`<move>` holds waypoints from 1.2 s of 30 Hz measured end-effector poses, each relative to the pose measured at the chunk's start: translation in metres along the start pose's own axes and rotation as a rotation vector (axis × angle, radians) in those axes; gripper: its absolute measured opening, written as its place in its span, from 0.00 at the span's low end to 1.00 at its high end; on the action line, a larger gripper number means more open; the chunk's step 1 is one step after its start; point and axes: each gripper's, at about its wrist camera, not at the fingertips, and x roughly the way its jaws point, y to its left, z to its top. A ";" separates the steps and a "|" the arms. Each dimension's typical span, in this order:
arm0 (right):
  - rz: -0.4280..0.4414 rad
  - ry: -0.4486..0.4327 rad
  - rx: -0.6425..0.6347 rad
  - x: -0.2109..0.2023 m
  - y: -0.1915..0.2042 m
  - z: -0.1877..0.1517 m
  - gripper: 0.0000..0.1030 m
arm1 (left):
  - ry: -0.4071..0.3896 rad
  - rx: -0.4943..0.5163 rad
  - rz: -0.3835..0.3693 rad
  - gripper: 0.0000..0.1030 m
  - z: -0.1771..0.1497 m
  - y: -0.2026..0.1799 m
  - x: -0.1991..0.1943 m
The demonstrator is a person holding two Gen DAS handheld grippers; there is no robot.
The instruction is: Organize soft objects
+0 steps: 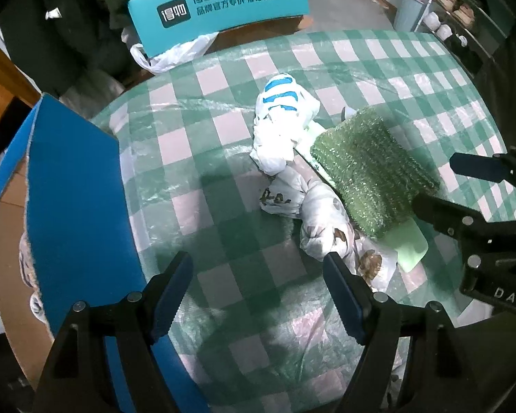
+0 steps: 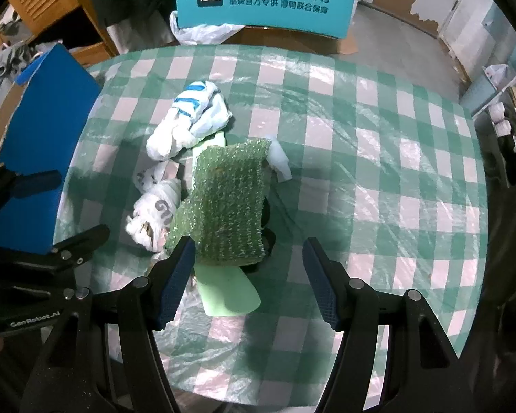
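A folded sheet of green bubble wrap lies on a pale green foam piece on the checked table. A white bag with blue stripes and a white bag with brown print lie beside it. A small white soft piece sits behind the wrap. My left gripper is open and empty, just left of the printed bag. My right gripper is open, its fingers either side of the foam's near end.
A blue-lidded cardboard box stands open at the table's left edge. A teal chair back and a white plastic bag are behind the table. A shelf with white items is at the far right.
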 end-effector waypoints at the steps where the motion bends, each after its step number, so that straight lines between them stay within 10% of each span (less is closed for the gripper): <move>1: 0.002 0.003 0.000 0.002 0.000 0.000 0.63 | 0.003 -0.002 -0.003 0.77 0.001 0.000 0.001; 11: 0.039 0.003 -0.013 0.011 0.004 0.003 0.61 | 0.017 0.018 -0.025 0.78 0.004 -0.008 0.012; 18: 0.059 0.007 -0.029 0.012 0.007 0.003 0.21 | 0.042 -0.015 -0.076 0.78 0.003 -0.004 0.029; 25: 0.083 0.001 0.002 0.012 -0.002 0.002 0.11 | 0.017 -0.038 -0.112 0.75 0.005 -0.004 0.032; 32: 0.112 -0.026 0.024 0.003 -0.006 0.002 0.08 | 0.011 -0.039 -0.171 0.22 0.008 -0.004 0.029; 36: 0.114 -0.044 0.028 -0.007 -0.007 0.001 0.08 | -0.004 -0.026 -0.143 0.11 0.006 -0.006 0.019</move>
